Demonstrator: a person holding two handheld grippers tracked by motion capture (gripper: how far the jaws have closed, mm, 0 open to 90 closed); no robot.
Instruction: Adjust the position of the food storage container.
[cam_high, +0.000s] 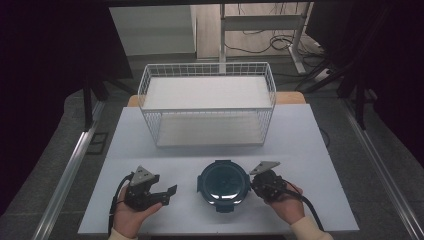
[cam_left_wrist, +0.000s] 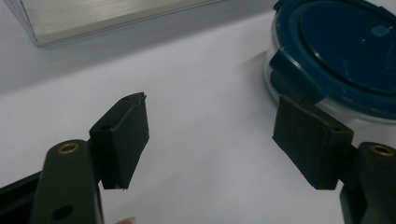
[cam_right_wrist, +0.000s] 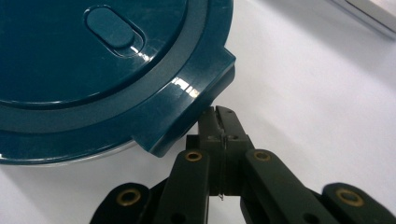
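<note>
A round clear container with a dark teal lid (cam_high: 224, 182) sits near the front middle of the white table (cam_high: 300, 150). My left gripper (cam_high: 169, 195) lies to its left, open, nothing between its pads (cam_left_wrist: 123, 135); the container (cam_left_wrist: 345, 51) is ahead and to the right of its jaws. My right gripper (cam_high: 256, 184) is at the container's right side, jaws pressed together. Its tips (cam_right_wrist: 220, 122) sit right under a side latch (cam_right_wrist: 196, 98) of the lid (cam_right_wrist: 93, 70). I cannot tell whether they touch the latch.
A white wire basket (cam_high: 145, 85) stands at the back middle of the table, well beyond the container. Bare table surface lies between basket and container. Desk legs and cables (cam_high: 280, 42) are on the floor behind.
</note>
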